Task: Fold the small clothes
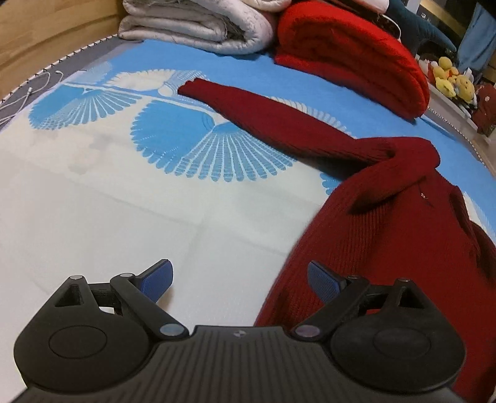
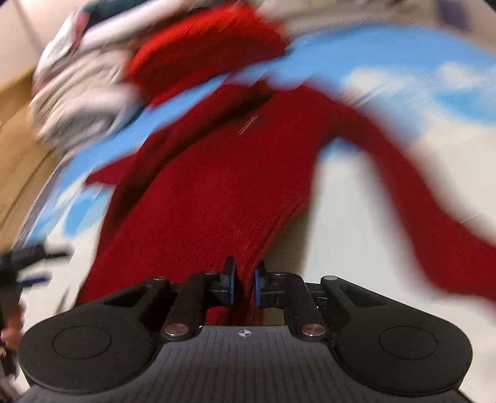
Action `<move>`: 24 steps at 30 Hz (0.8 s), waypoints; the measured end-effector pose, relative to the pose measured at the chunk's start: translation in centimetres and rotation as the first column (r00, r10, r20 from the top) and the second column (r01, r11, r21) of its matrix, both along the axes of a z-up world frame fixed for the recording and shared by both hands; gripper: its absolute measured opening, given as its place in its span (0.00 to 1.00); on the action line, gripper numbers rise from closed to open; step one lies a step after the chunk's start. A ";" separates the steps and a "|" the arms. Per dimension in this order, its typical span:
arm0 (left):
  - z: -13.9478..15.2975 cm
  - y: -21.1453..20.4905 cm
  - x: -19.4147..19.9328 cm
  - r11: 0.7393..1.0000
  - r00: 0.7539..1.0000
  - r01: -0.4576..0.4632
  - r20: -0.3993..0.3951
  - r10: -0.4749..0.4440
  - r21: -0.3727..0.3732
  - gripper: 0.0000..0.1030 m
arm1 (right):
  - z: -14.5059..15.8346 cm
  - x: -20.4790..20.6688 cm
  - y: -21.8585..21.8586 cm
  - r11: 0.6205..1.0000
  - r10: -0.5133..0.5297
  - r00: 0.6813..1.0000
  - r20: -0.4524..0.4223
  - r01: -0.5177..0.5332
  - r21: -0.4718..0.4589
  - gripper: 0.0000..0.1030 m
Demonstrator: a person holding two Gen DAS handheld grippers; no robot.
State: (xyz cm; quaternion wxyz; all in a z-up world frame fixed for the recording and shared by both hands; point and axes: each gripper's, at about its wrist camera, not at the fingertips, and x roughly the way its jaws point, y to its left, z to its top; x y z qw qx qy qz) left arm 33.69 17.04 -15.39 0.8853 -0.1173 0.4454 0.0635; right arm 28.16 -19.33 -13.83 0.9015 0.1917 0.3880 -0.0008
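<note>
- While the dark red knit sweater (image 1: 387, 235) lies spread on the blue-and-white bedsheet (image 1: 124, 192), no fold is done yet; one sleeve (image 1: 263, 114) stretches out flat, away from the body.
- right gripper (image 2: 244, 283) is clamped on a bunched edge of the sweater, probably the hem, though the right wrist view is badly blurred.
- left gripper (image 1: 240, 279) is spread wide and empty, one blue pad (image 1: 322, 282) over the sweater's edge.
- Left to do: sleeves in, body folded.
- Folded bedding (image 1: 198, 28) and a bright red blanket (image 1: 350, 52) sit at the far side.
</note>
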 end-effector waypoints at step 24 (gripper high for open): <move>0.2 -5.0 -4.4 0.982 0.980 0.188 -0.066 -0.189 -0.016 0.08 | -3.5 -3.3 -8.1 0.998 -0.053 0.991 -0.124 0.055 0.011 0.13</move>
